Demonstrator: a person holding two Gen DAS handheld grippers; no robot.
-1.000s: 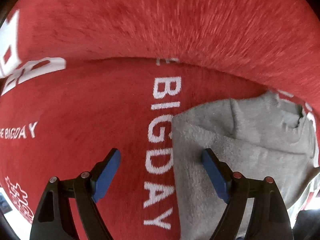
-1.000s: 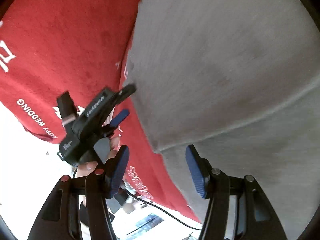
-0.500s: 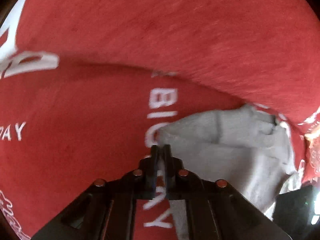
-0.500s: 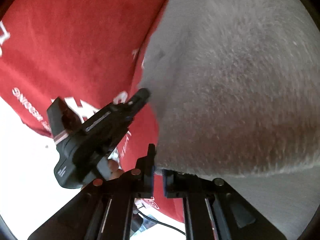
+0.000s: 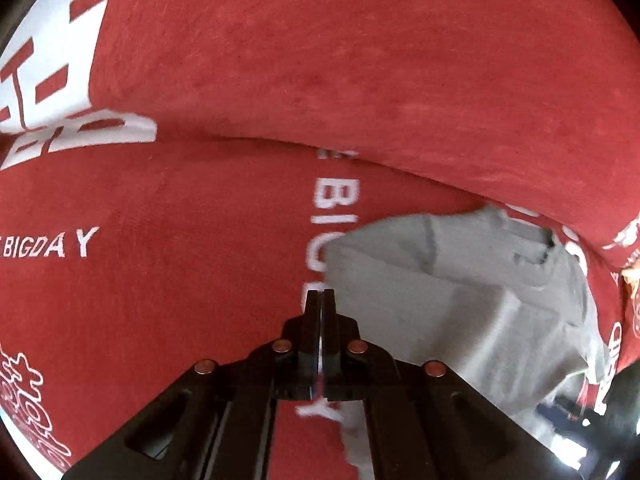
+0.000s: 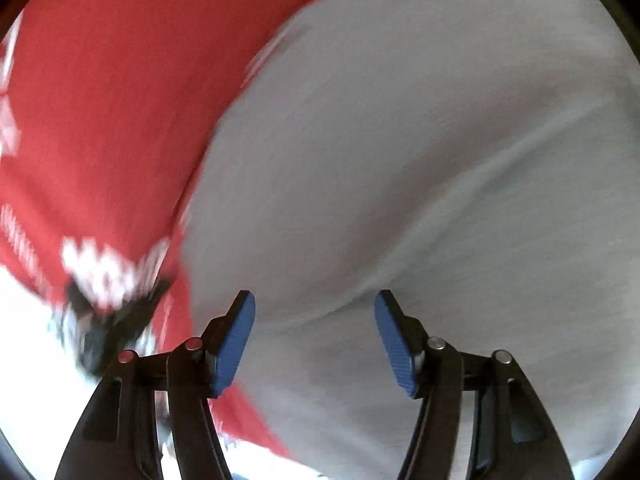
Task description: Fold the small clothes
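A small grey garment (image 5: 460, 312) lies on a red cloth (image 5: 200, 280) printed with white lettering. In the left wrist view, my left gripper (image 5: 323, 296) is shut, its tips pinching the garment's left edge. The garment's far part is folded over itself and looks creased. In the right wrist view, which is motion-blurred, the grey garment (image 6: 420, 160) fills most of the picture. My right gripper (image 6: 316, 320) hovers over it with its jaws opening, blue pads (image 6: 236, 340) wide apart, nothing pinched. The left gripper (image 6: 112, 320) shows as a dark blur at lower left.
The red cloth (image 6: 100, 120) has a raised fold running across the far side in the left wrist view. A bright white surface (image 6: 36, 340) shows past the cloth's edge at lower left in the right wrist view.
My left gripper closed on the garment's left edge and has risen a little with it. My right gripper shut at the garment's edge, then opened again and swept over the grey fabric.
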